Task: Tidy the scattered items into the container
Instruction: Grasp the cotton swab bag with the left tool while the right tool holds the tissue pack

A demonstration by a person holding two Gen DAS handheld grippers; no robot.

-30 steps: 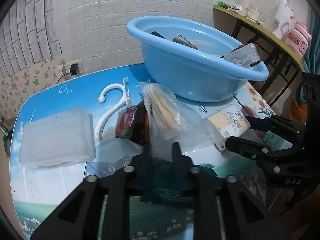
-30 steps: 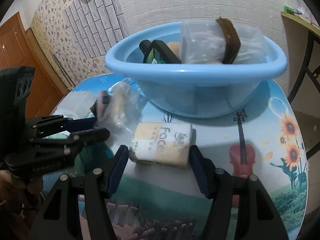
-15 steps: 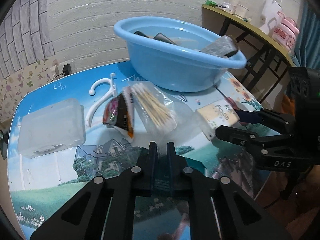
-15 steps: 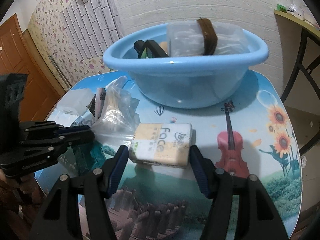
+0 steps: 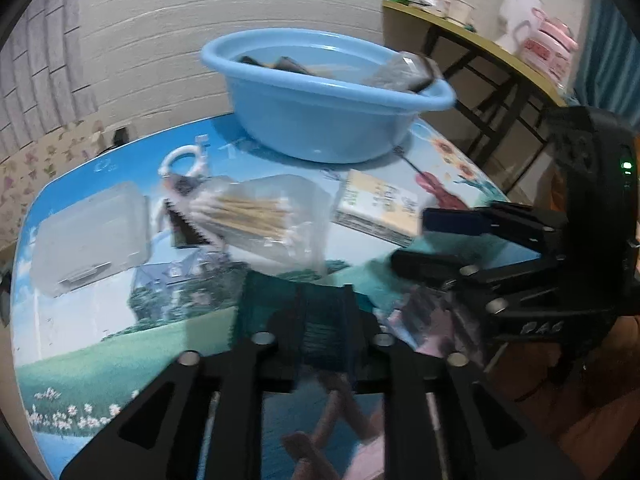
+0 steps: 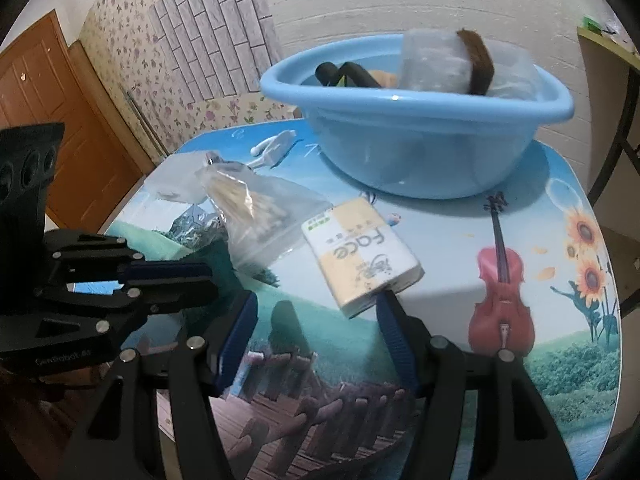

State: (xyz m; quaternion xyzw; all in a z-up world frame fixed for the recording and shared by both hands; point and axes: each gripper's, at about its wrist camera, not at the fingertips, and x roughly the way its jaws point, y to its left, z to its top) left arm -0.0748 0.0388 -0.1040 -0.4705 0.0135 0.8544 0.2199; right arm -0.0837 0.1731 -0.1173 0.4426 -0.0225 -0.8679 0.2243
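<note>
Right gripper [image 6: 316,340] jaws are held apart, nothing gripped; a tissue pack [image 6: 360,254] printed "Face" is seen before them, near the blue basin [image 6: 416,120].

- The basin [image 6: 416,120] is light blue.
- The table [image 6: 520,360] has a printed picture: red violin, yellow sunflowers, green meadow, blue sky.
- The tissue pack [image 6: 362,254] is cream and white, with a small green mark.
- The swab bag [image 5: 260,212] is clear; the sticks are pale beige.
- The box [image 5: 88,236] is translucent white.
- The hanger [image 5: 184,160] is white.
- The wall [image 6: 192,40] has a pattern of small flowers.
</note>
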